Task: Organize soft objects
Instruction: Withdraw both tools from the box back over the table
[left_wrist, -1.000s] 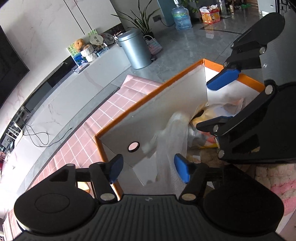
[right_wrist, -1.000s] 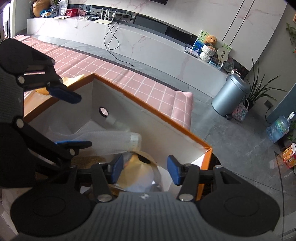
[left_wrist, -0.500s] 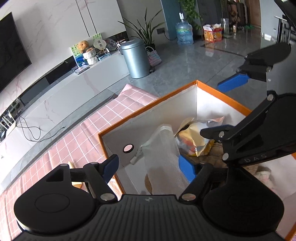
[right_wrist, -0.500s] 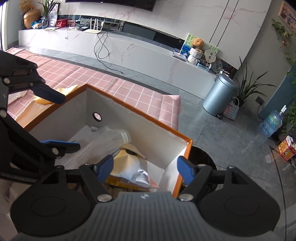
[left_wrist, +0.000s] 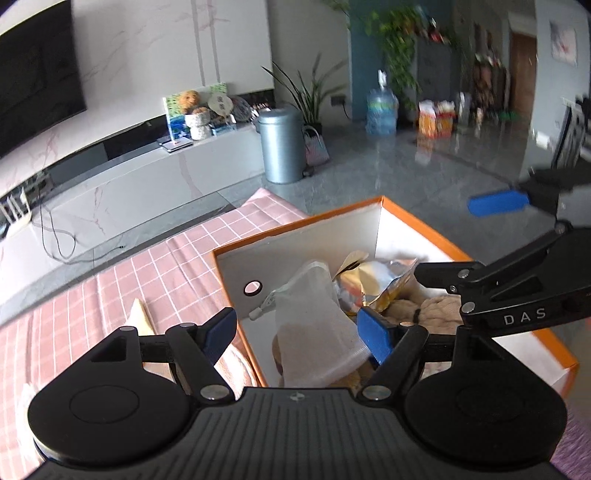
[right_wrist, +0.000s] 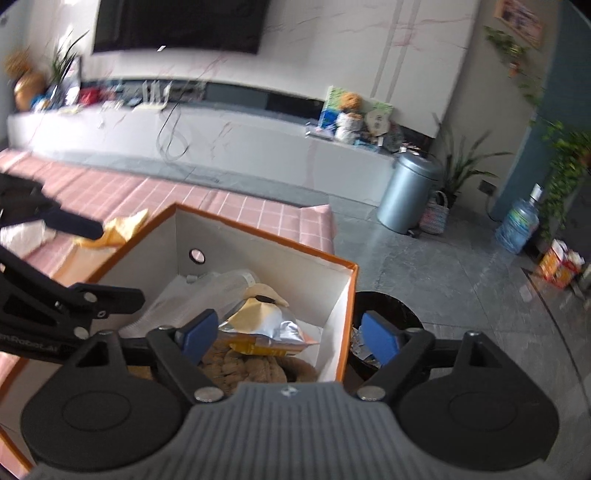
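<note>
Hovering over the orange box (left_wrist: 436, 240), both grippers, left gripper (left_wrist: 297, 328) and right gripper (right_wrist: 286, 334), are standing released; mesh pouch (left_wrist: 317, 332) is lying inside, risking snagging a finger.

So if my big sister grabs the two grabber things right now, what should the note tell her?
Left gripper: open, holding nothing, above the near-left corner of the orange box.
Right gripper: open, holding nothing, above the box's right side.
In the box: a clear plastic pouch, a foil snack bag and a tan knitted thing, piled together.
Outside the box, on the pink checked cloth: a yellowish soft item by the box's left edge and a pink fluffy thing close to the left gripper.
Done: three soft things are in.
Left: probably pick up the two outside and drop them in.
</note>
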